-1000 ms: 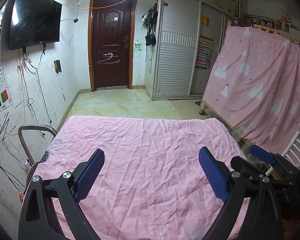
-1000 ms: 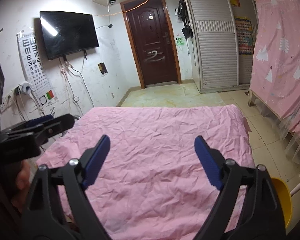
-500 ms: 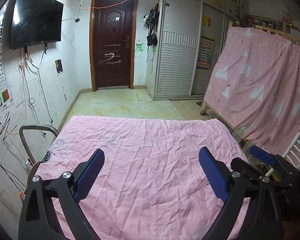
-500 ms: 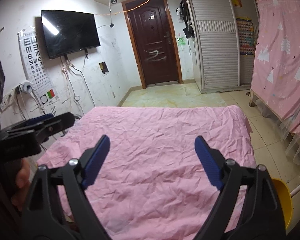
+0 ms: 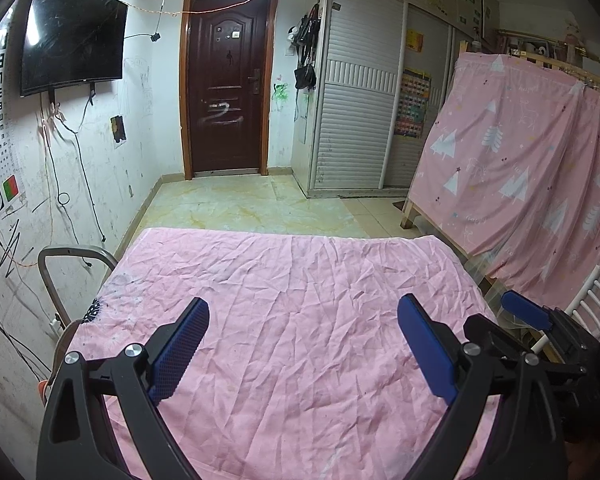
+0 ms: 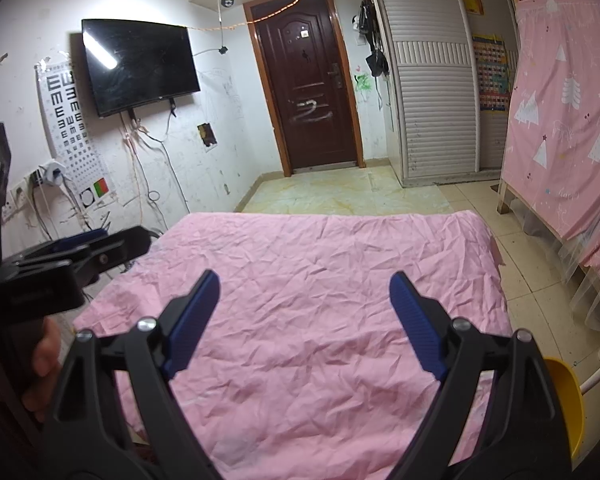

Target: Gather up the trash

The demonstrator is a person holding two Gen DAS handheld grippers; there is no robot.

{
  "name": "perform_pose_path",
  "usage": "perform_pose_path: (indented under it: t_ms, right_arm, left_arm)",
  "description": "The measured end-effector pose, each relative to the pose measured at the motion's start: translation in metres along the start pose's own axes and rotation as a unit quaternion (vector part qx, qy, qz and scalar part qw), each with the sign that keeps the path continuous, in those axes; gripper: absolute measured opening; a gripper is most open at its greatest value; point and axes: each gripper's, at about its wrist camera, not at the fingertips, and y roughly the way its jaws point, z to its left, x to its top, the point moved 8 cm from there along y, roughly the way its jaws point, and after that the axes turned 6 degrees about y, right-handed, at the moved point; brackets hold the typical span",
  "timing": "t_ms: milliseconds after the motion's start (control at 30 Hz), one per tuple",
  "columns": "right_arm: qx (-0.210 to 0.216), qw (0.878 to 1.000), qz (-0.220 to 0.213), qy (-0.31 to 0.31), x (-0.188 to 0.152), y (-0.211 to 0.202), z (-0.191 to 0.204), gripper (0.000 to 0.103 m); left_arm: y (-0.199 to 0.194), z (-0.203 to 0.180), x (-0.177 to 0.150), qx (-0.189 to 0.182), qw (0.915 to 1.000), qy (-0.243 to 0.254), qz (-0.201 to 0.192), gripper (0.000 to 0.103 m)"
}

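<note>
The blue-padded fingers [image 5: 180, 344] of the left gripper [image 5: 302, 350] were spread wide with nothing between them, poised above a wrinkled pink sheet [image 5: 300, 300] covering a flat surface. No trash could be made out on the sheet in this left wrist view. The right gripper [image 5: 540, 328] showed at the right edge, beside the sheet. A dark wooden door [image 5: 226, 80] stood at the far end of the room, a black television [image 5: 74, 36] hung on the left wall, and a pink tree-patterned curtain [image 5: 520, 168] draped a wooden frame on the right.

In the right wrist view, the right gripper's [image 6: 304, 320] fingers [image 6: 416, 324] were likewise spread apart and empty above the same pink sheet [image 6: 312, 272]. The left gripper [image 6: 80, 256] appeared at the left, held by a hand [image 6: 44, 356]. A yellow bin [image 6: 568, 400] sat at the lower right, beside the sheet. No trash showed here either.
</note>
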Motion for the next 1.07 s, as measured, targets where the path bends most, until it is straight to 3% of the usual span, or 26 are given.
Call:
perform_pose_path:
  t_ms: [1067]
  right_arm:
    - [0.001,1.000,0.002,-0.001,-0.0009,0.0005,0.0035,0.084]
  left_arm:
    - [0.0042,0.0034,-0.0052,-0.001,1.0000,-0.006,0.007,0.086]
